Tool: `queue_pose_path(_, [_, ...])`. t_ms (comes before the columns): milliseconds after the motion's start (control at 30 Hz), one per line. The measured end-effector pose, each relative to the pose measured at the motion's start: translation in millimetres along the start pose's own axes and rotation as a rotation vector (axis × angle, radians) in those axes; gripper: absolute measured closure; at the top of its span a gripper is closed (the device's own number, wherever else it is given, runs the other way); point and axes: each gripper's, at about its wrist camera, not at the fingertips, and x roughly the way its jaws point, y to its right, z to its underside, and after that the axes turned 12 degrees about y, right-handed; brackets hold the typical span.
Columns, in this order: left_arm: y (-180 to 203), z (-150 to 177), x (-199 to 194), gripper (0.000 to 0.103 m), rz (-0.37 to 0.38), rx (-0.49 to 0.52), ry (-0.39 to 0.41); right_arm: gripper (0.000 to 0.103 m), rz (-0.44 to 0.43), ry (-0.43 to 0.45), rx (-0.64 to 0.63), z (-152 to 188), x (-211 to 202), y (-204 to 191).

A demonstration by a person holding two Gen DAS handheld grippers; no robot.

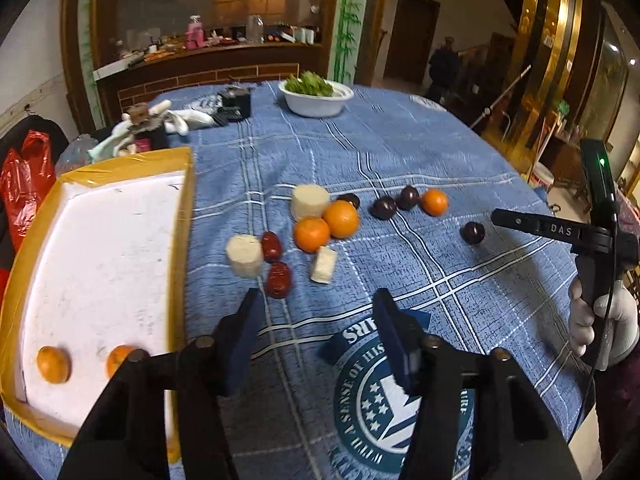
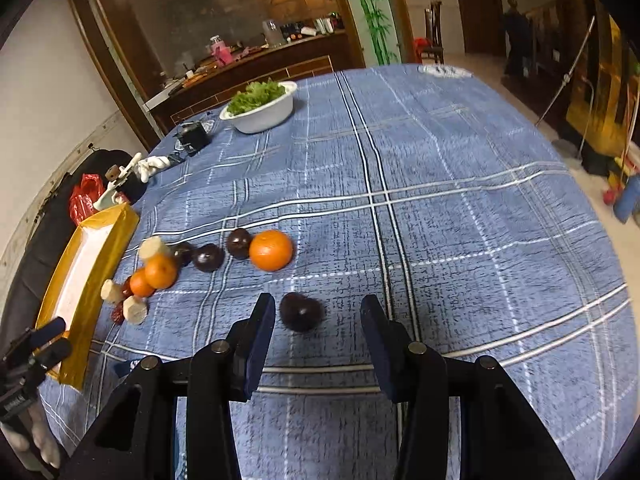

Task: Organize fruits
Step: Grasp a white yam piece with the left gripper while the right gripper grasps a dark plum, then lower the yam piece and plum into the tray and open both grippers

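Fruits lie on a blue plaid tablecloth (image 1: 400, 152). My left gripper (image 1: 318, 300) is open and empty, just short of two red dates (image 1: 279, 279), beige cut pieces (image 1: 245, 255) and two oranges (image 1: 312, 234). A yellow-rimmed white tray (image 1: 100, 248) at left holds two oranges (image 1: 53, 364). My right gripper (image 2: 318, 310) is open, its fingers either side of a dark plum (image 2: 301, 312) lying on the cloth; it also shows in the left wrist view (image 1: 472, 232). Beyond it lie an orange (image 2: 271, 250) and more plums (image 2: 208, 257).
A white bowl of greens (image 1: 316, 96) stands at the far side of the table. Gloves, a black box and small clutter (image 1: 236, 106) lie at the far left. A red bag (image 1: 28, 176) sits off the table's left edge.
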Motion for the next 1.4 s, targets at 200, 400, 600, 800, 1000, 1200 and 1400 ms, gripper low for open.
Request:
queue_pose_path(200, [5.7,-6.1,23.9,0.049,-0.012,0.018,-0.02,0.055,-0.051,-0.03,-0.052,11.3,20.7,-15.7])
queue_pose_path(400, [14.7,-6.5,67.2,0.059,-0.053,0.076,-0.09,0.054,-0.017,-0.021,-0.099,15.7,25.7,-19.6])
queue_pose_path(600, [18.6,3.5,86.3,0.088,-0.083,0.103,-0.139,0.066,0.029,-0.03,-0.09,18.3,31.0,-12.2])
queue_pose_path(800, [5.7,-6.6,62.9,0.088,-0.044,-0.004,-0.082,0.074,0.021,-0.021,-0.063,16.2,23.7,-5.5])
queue_pose_path(1000, [-33.5,-15.7,5.7,0.088,-0.042,-0.131,0.025,0.074,-0.03,0.019,-0.089,9.8,-2.5,-34.3])
queue_pose_path(1200, [-104.2,-2.4,-36.2,0.088,-0.165,-0.275,0.081,0.073,-0.189,-0.012,-0.191,19.4,-11.0,-118.8])
queue_pose_path(1400, [-170.4,18.4,-60.6,0.088,-0.279,-0.411,0.094,0.073,-0.395,-0.106,-0.259,47.0,3.2,-219.6])
